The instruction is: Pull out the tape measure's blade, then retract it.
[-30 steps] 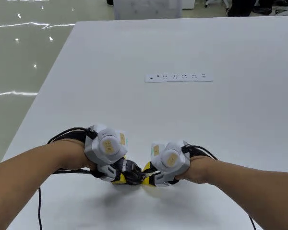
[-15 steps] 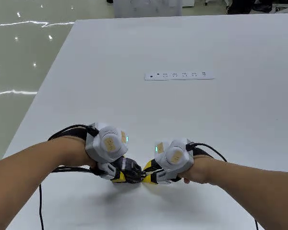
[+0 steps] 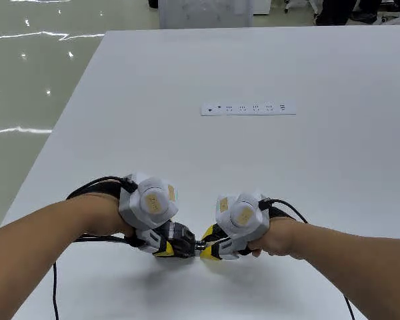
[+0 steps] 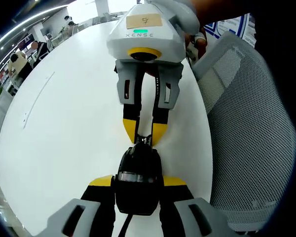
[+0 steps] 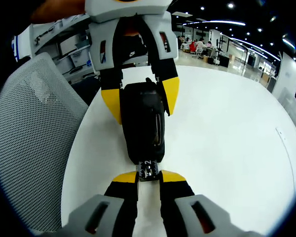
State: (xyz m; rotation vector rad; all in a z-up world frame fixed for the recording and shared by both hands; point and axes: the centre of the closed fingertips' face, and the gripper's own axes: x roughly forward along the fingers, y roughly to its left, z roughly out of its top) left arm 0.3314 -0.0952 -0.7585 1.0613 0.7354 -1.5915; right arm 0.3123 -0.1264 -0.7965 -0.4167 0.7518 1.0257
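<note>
Grips the black tape measure (image 3: 181, 239) with the left tool (image 3: 175, 244), jaws pressed against both its sides, at the near edge of the counter (image 3: 253, 160). Pinches the blade (image 5: 148, 171) by its end with the right tool (image 3: 210, 249), just to the right. Has eased right only a touch over the last second, baring a short stub of blade between the two. Means pulling has hardly begun, with retracting yet to come. Leaves the white power strip (image 3: 248, 108) far out on the counter, well apart.
</note>
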